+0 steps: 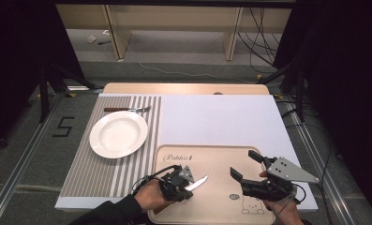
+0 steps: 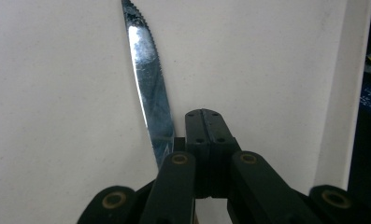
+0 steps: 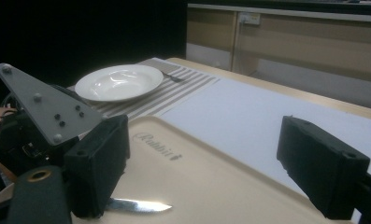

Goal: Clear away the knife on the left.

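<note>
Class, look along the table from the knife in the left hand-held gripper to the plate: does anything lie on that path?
Nothing visible does. The knife is over the tray, and bare tray and striped mat lie between it and the plate. The fork lies beyond the plate.

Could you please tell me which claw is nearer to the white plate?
Left. The left claw is just right of and below the plate; the right claw sits farther right over the tray.

The tray [image 1: 212, 157] lies at the near middle of the table, with the knife [image 1: 196, 183] over its near left part, blade pointing right. The plate [image 1: 118, 134] sits on the placemat [image 1: 87, 176] to the left, and the fork [image 1: 126, 109] lies just beyond it
</note>
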